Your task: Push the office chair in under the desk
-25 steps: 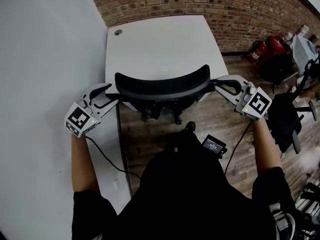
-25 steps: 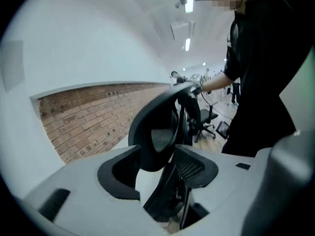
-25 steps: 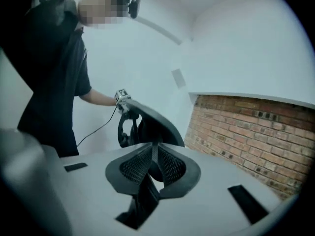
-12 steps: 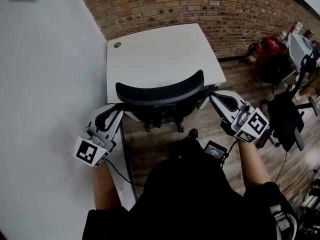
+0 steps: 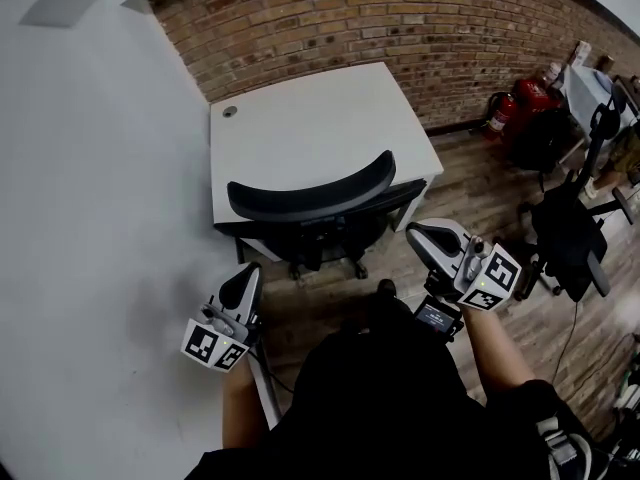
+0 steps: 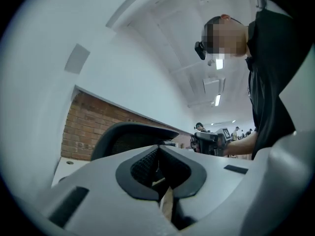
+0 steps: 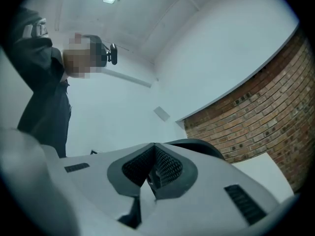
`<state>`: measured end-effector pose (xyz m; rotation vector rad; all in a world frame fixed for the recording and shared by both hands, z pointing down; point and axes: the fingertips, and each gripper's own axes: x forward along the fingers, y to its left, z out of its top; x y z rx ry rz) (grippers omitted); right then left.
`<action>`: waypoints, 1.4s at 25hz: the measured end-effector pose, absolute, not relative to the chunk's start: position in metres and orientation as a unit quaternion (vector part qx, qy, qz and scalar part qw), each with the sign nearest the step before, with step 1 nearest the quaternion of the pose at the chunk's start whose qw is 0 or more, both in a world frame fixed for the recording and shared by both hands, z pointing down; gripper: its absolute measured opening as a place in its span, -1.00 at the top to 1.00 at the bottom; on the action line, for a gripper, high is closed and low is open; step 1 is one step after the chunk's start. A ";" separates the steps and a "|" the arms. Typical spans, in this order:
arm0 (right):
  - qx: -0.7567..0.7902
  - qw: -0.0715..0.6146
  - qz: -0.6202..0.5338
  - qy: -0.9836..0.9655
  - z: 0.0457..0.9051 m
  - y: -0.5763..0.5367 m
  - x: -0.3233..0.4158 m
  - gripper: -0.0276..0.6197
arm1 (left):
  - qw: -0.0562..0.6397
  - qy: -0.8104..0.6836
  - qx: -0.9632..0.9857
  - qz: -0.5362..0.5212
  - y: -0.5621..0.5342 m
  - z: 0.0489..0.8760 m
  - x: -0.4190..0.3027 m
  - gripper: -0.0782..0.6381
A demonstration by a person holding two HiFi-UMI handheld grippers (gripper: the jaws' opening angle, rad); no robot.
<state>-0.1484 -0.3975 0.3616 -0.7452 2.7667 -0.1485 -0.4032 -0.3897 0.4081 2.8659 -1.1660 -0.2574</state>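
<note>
The office chair stands tucked in at the white desk's near edge, seat underneath, curved black backrest just at the edge. Both grippers hang clear of it, closer to the person: left gripper and right gripper, fingers clenched on nothing. A brick wall backs the desk.

Black office chair tucked under white desk, backrest at desk's near edge.
</note>
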 end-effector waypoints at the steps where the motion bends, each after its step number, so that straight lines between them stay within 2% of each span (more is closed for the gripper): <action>1: -0.249 0.138 -0.052 0.957 0.361 -0.392 -0.149 0.90 | 0.025 -0.374 0.923 -0.086 -0.387 0.412 -0.398 0.73; 6: -0.206 0.159 -0.088 0.961 0.375 -0.371 -0.153 0.89 | 0.041 -0.365 0.926 -0.091 -0.376 0.424 -0.369 0.73; 13: -0.140 0.155 -0.086 0.974 0.370 -0.336 -0.167 0.90 | 0.050 -0.352 0.919 -0.170 -0.342 0.378 -0.341 0.73; 18: -0.110 0.112 -0.079 0.984 0.364 -0.282 -0.148 0.90 | 0.075 -0.334 0.928 -0.148 -0.319 0.384 -0.283 0.73; 21: -0.115 0.119 -0.096 0.982 0.366 -0.258 -0.122 0.90 | 0.113 -0.295 0.933 -0.174 -0.302 0.382 -0.238 0.73; 25: -0.121 0.114 -0.103 0.981 0.380 -0.224 -0.104 0.90 | 0.114 -0.276 0.941 -0.158 -0.259 0.396 -0.200 0.73; 35: -0.083 0.095 -0.074 0.989 0.376 -0.185 -0.101 0.90 | 0.104 -0.296 0.937 -0.156 -0.178 0.387 -0.193 0.73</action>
